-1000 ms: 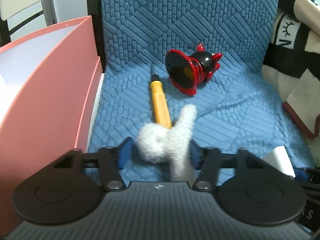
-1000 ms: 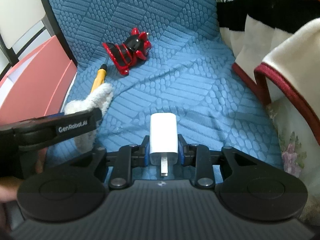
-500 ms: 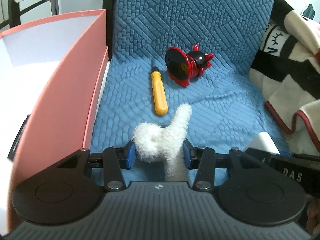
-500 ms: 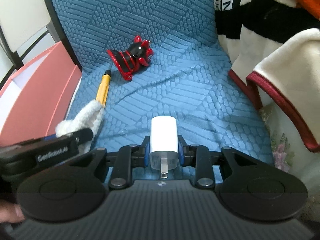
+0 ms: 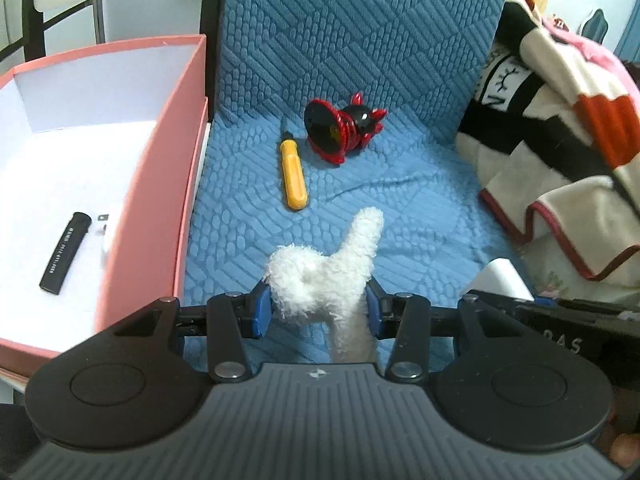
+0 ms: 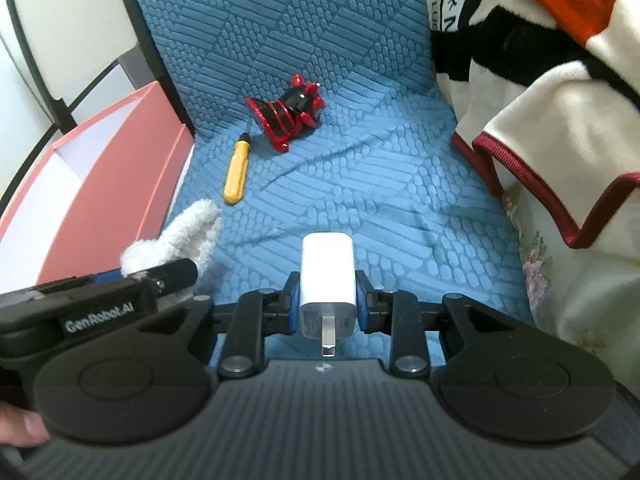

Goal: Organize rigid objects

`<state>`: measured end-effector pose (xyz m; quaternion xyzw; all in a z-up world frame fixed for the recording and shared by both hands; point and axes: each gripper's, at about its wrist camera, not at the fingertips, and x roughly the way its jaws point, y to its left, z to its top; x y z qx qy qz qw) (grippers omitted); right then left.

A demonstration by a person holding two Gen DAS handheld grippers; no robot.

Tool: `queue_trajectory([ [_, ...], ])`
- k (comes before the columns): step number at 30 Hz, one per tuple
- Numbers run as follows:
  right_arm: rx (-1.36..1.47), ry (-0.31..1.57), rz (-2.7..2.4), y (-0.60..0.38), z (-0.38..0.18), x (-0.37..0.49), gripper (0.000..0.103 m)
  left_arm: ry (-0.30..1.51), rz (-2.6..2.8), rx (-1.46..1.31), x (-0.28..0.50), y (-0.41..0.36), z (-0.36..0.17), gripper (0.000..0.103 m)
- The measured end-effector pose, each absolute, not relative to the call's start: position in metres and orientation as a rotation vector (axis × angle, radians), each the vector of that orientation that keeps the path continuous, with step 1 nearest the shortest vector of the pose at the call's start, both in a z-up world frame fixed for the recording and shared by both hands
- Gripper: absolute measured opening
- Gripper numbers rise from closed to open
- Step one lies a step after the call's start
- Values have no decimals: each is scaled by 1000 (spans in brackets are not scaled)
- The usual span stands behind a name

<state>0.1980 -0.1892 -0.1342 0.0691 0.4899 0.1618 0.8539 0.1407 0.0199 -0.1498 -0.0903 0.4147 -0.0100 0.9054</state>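
Both grippers grasp: left gripper (image 5: 316, 314) fluffy toy (image 5: 326, 276), right gripper (image 6: 327, 307) charger (image 6: 328, 280) (prongs half-hidden).

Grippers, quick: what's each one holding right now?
Left gripper: shut on the white fluffy toy.
Right gripper: shut on the white charger plug.

The small white object (image 5: 105, 240) inside the pink cardboard box (image 5: 160, 184) is mostly hidden behind the box wall. The print on the black flat stick (image 5: 66, 254) is too small to be read. The patterned blanket (image 5: 560, 120) is cut off at the right edge.
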Motion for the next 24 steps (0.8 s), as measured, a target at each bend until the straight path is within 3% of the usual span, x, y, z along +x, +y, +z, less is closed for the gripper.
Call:
queue_trajectory([
  [10, 161, 971, 402, -171, -90, 197, 30, 820, -50, -247, 131, 40, -94, 51],
  [24, 144, 823, 555, -98, -2, 215, 30, 726, 63, -307, 126, 138, -16, 51],
])
